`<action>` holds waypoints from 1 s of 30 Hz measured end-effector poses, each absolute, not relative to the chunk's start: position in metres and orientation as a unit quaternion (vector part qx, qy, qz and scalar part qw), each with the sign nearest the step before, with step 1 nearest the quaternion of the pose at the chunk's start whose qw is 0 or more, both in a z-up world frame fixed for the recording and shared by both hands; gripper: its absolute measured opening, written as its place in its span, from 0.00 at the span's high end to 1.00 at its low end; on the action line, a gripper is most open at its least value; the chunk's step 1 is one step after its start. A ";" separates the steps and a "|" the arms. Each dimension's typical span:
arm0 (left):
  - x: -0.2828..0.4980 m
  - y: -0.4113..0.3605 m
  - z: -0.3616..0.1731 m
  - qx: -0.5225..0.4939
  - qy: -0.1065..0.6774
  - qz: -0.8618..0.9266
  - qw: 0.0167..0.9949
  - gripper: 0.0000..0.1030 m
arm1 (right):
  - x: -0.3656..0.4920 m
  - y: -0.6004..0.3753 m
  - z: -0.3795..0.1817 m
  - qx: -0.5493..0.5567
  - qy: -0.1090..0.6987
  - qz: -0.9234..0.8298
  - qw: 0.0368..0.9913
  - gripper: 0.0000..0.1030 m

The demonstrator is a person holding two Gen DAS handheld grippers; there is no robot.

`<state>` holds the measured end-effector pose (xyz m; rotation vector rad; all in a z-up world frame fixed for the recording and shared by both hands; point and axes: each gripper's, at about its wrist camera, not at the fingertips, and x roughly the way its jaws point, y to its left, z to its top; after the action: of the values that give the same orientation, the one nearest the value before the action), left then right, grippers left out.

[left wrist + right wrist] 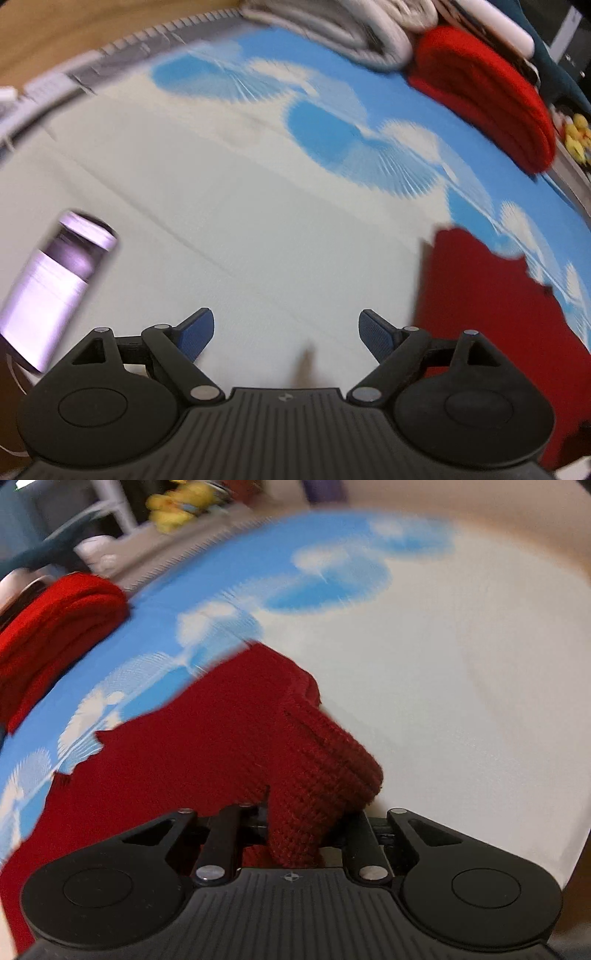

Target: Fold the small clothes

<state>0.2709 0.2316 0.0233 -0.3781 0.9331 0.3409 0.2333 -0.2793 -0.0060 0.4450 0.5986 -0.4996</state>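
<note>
A dark red knit garment [207, 746] lies on the blue and white cloth-covered table [443, 686]. My right gripper [295, 823] is shut on a fold of the dark red garment, which bunches up over the hidden fingertips. In the left wrist view the same garment [491, 314] lies at the right. My left gripper [286, 332] is open and empty above the white part of the cloth [258, 229], left of the garment.
A folded bright red garment [484, 92] [55, 627] sits at the table's far edge beside folded grey and white clothes [354, 33]. A purple and white bottle [55, 288] stands at the left. Yellow toys [177, 506] lie beyond the table.
</note>
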 end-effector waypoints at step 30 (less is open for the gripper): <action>0.247 0.311 0.038 -0.232 0.404 0.249 0.849 0.13 | 0.184 0.030 -0.054 -0.313 0.133 0.186 0.922 0.84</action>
<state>0.2472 0.3109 0.0376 -0.4883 0.8503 0.5251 0.1842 0.0297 -0.0539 -0.6435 0.2731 0.3813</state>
